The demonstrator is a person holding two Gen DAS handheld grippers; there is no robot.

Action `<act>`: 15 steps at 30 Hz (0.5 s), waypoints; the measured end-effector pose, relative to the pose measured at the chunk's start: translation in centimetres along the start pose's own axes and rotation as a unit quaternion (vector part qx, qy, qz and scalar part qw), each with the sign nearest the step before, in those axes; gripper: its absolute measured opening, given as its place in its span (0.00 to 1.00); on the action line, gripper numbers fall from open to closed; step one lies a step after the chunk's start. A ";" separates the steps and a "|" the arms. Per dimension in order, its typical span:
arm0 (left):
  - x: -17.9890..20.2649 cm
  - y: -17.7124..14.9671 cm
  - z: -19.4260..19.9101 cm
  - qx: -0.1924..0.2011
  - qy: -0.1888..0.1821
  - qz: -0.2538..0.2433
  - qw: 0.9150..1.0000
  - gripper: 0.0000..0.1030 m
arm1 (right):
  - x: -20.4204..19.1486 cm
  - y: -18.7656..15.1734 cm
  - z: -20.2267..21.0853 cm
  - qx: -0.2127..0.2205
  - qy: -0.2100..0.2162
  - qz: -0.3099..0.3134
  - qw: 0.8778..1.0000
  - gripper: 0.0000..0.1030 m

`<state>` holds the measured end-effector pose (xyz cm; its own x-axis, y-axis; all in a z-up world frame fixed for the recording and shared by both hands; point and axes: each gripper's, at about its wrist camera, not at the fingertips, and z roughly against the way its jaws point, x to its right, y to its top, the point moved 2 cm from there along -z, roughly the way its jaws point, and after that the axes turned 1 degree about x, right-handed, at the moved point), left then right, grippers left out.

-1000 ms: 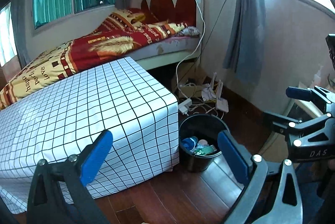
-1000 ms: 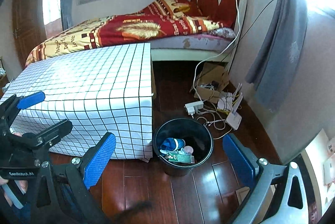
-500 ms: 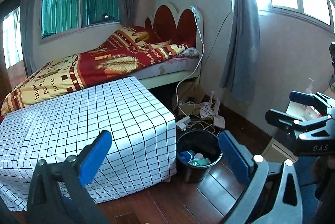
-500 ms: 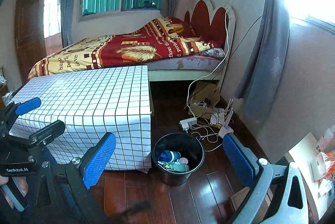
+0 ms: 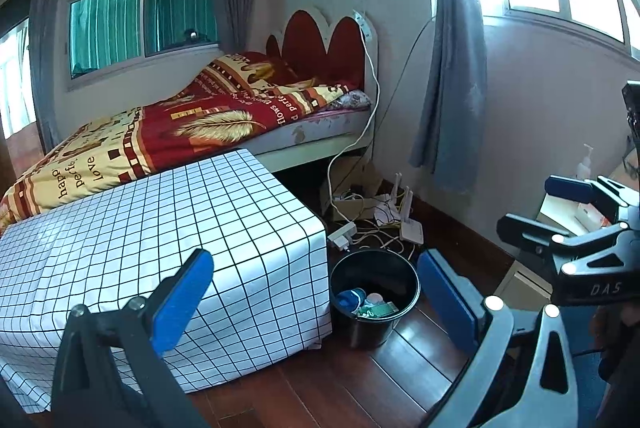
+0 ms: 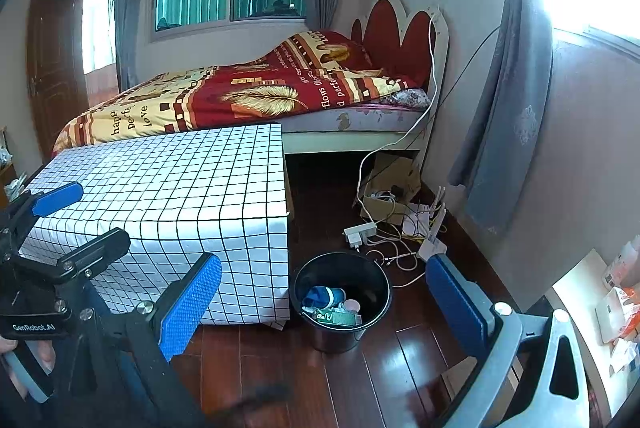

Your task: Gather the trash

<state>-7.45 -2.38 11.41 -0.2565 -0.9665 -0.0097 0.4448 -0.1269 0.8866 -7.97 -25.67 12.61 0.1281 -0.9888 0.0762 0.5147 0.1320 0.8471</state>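
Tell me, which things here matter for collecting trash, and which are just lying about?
For the job:
black bin
trash in it
left gripper, open
right gripper, open

Just lying about:
checked table
bed
power strip
cardboard box

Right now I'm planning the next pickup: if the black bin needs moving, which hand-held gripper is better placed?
Probably right. The right hand-held gripper is open and frames the black bin nearly centrally; the left hand-held gripper, also open, has it toward its right finger. Neither holds anything.

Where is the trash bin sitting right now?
In both wrist views the black trash bin stands on the wooden floor, beside the grid-cloth table's corner, just before the tangled cables.
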 end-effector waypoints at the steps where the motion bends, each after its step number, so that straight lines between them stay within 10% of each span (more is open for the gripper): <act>1: 0.0 0.0 0.0 0.001 0.000 0.000 1.000 0.99 | 0.0 -0.1 -0.1 0.000 0.000 0.000 1.000 1.00; 15: 0.5 0.3 -0.1 0.004 -0.003 -0.006 1.000 0.99 | 0.2 0.0 -0.1 0.002 -0.003 -0.001 1.000 1.00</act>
<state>-7.38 -2.89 11.68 -0.2668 -0.9636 -0.0169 0.4346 -0.1360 0.8903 -7.91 -25.91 12.55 0.1224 -0.9895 0.0769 0.5110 0.1293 0.8498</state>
